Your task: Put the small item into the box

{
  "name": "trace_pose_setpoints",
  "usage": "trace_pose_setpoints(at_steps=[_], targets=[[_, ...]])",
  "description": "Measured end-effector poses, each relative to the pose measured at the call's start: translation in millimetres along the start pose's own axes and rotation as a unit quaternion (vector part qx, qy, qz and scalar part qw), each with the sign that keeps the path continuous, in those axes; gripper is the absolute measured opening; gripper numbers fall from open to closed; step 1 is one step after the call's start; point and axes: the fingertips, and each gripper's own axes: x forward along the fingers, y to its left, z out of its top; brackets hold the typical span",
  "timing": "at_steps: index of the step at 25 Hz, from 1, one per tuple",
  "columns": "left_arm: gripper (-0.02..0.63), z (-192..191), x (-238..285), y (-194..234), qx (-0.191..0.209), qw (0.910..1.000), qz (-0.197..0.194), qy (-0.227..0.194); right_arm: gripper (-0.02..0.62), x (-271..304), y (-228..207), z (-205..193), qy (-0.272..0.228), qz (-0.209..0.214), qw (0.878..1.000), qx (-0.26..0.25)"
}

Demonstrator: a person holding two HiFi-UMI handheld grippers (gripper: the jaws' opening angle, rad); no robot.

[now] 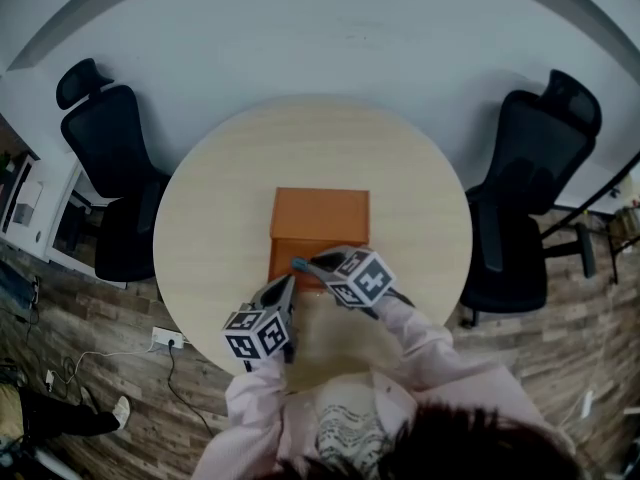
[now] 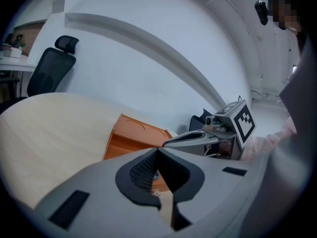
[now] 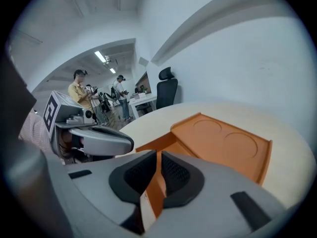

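- A round pale table (image 1: 200, 228) carries an orange box (image 1: 320, 213) at its middle, the box's top pressed with two shallow circles.
- The near side of the box stands open, and a darker hollow shows under the top panel.
- The right claw (image 3: 159, 155) reaches in from the right to the box's near edge. Its pads are drawn close on a thin orange flap (image 3: 151, 197) of the box, which runs edge-on between them.
- The left claw (image 2: 157, 152) points at the same near edge from below left, its tips just beside the right claw's tips.
- The left claw's pads are together, and a small item (image 2: 155, 174), blue, appears pinched in the slit between them; little of it shows.
- In the head view a blue speck sits at the box's near edge, right by both sets of tips, not inside the box.
- Pink sleeves (image 1: 420, 338) lead back from both claws to the person at the bottom of the head view.
- A black office chair (image 1: 110, 158) stands left of the table and another black chair (image 1: 530, 198) right of it, on a wood-plank floor (image 1: 80, 308).
- Two people (image 3: 79, 90) stand far off in the right gripper view.
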Motion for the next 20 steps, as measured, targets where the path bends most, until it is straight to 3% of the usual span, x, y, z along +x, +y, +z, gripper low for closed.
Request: trace_pose_setpoints(at_steps=[4, 12, 20], targets=[[0.011, 6.7, 0.8, -4.4, 0.011, 0.9999, -0.002, -0.013, 0.004, -10.6, 2.9, 17.0, -0.060, -0.003, 0.998, 0.023], [0.011, 19.7, -0.8, -9.5, 0.026, 0.9985, -0.004, -0.049, 0.000, -27.3, 9.8, 42.8, -0.149, 0.002, 0.987, 0.059], [0.011, 36.2, -4.7, -15.9, 0.072, 0.9939, -0.003, -0.084, -0.002, -44.2, 15.1, 60.7, -0.201, -0.003, 0.978, 0.054]])
